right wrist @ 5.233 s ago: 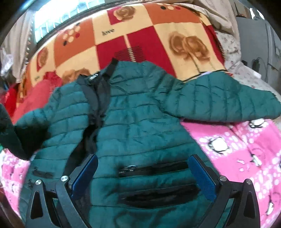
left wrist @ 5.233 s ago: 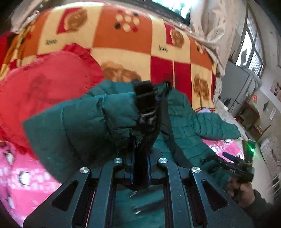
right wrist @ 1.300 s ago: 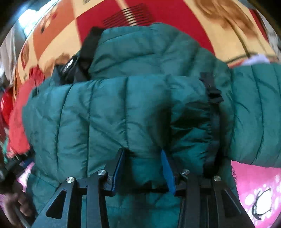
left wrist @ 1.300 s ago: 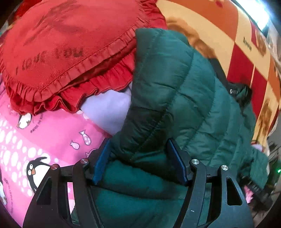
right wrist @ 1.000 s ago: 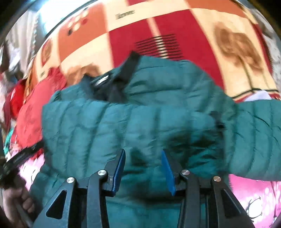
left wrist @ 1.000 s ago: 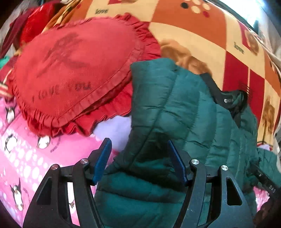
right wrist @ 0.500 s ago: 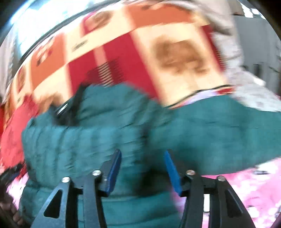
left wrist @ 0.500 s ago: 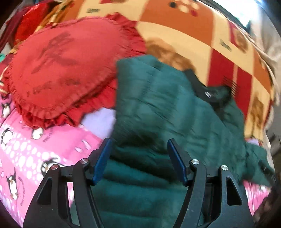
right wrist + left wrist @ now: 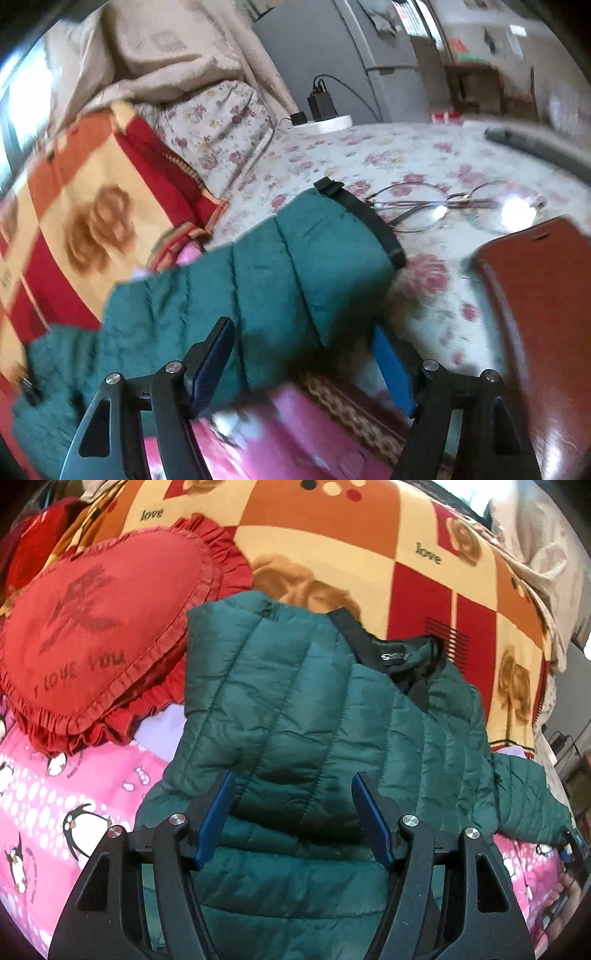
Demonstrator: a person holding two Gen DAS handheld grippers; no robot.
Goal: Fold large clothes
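Left wrist view: green puffer jacket lies on bed, one sleeve folded across chest, collar at 1 o'clock, red heart cushion at 10 o'clock. Left claw spread above jacket, nothing pinched. Right wrist view: right claw opening, other sleeve between pads, untouched; glasses at 1 o'clock.

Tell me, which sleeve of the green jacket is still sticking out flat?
The sleeve beside the eyeglasses, with its black cuff showing. The other sleeve, near the red heart pillow, already lies folded across the jacket's front.
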